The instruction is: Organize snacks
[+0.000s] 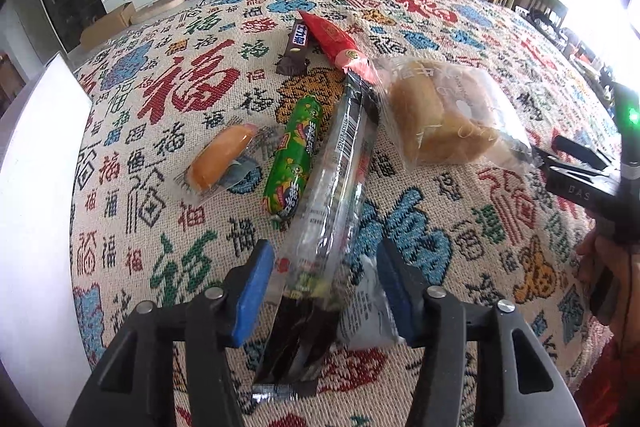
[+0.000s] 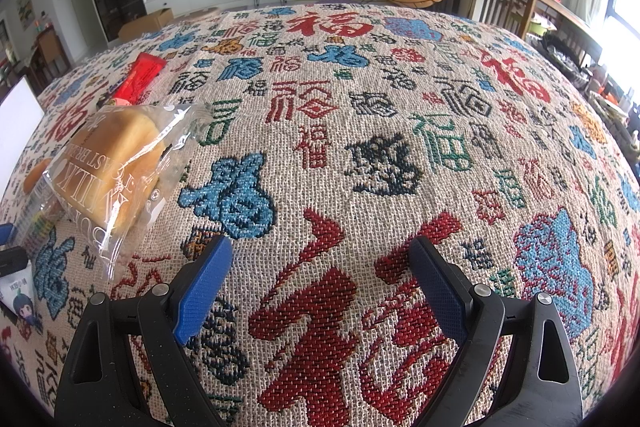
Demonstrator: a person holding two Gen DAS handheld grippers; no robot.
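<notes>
Snacks lie scattered on the patterned tabletop (image 1: 460, 39). Left claw (image 1: 322, 291) spread apart, straddling the near end of a long clear-and-black wrapped stick (image 1: 340, 163), not closed on it; a white packet (image 1: 370, 311) sits just beside its right finger. Right claw (image 2: 320, 285) also wide apart, over bare cloth, gripping nothing. Green sausage (image 1: 294, 157) lies just left of the stick, a small bun in clear wrap (image 1: 218, 163) further left. Bagged milk toast bread (image 1: 440, 115) right of the stick, near the right claw's tip. Farther back: brown chocolate bar (image 1: 295, 47) beside a red wrapper (image 1: 334, 41). White board (image 1: 36, 187) at far left edge
</notes>
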